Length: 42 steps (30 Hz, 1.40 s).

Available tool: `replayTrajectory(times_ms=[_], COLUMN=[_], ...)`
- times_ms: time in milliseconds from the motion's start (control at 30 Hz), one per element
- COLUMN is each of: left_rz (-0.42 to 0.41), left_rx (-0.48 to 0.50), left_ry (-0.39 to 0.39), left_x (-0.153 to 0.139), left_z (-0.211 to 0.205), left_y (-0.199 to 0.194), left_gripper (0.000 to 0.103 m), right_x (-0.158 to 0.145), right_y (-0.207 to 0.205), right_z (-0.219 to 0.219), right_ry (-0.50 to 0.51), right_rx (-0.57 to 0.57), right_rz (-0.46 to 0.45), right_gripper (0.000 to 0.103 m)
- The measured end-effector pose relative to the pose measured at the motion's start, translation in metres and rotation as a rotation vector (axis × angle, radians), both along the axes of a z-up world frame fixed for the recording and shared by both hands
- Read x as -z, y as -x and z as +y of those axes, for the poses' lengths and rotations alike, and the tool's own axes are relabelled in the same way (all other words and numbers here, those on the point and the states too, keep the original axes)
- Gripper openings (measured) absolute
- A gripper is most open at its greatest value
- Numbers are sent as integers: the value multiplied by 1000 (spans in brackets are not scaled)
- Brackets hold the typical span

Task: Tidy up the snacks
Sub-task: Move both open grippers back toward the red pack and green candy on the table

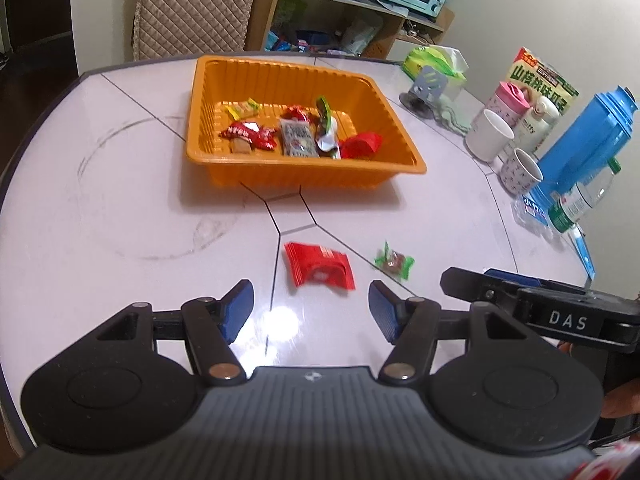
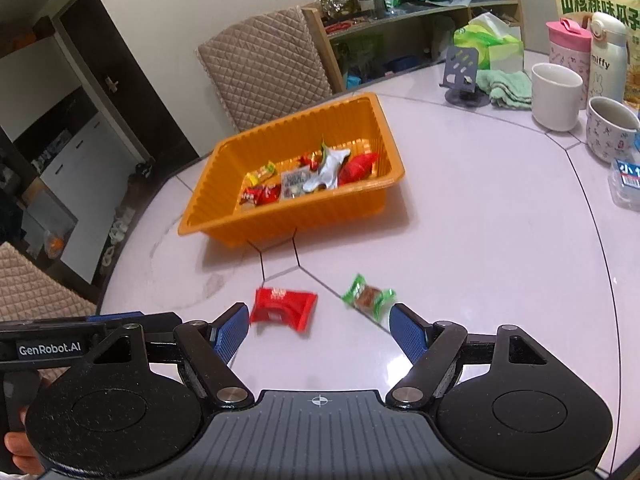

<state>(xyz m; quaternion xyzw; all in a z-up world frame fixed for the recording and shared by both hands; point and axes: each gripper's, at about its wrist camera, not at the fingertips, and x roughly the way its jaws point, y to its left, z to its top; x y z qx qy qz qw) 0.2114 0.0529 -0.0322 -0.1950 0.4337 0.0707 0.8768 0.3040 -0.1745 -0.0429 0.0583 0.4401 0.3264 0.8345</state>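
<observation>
Both grippers, left (image 1: 311,309) and right (image 2: 316,330), hover with fingers apart, holding nothing. The red packet (image 1: 320,267) near the surface's front edge looks light and crinkly. Pinching across its flat middle seems best.

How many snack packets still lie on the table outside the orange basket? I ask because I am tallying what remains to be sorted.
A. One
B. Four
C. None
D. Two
D: a red packet and a green-wrapped sweet lie on the white table in front of the orange basket; the other snacks are inside it.
</observation>
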Motion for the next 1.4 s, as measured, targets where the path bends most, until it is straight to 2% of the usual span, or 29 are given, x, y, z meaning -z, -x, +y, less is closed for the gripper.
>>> replayTrajectory(times_ms=[667, 967, 1400], left_rz=[77, 77, 91], left_rx=[49, 54, 44], left_ry=[10, -19, -21], left_x=[30, 34, 46], left_z=[-22, -23, -13], left_y=[20, 19, 13], left_gripper=[60, 60, 60], right_x=[32, 40, 53], right_y=[31, 32, 21], right_z=[-10, -6, -3], right_ry=[94, 121, 142], right_rx=[-43, -69, -67], right_rz=[59, 64, 81], right_gripper=[77, 77, 77])
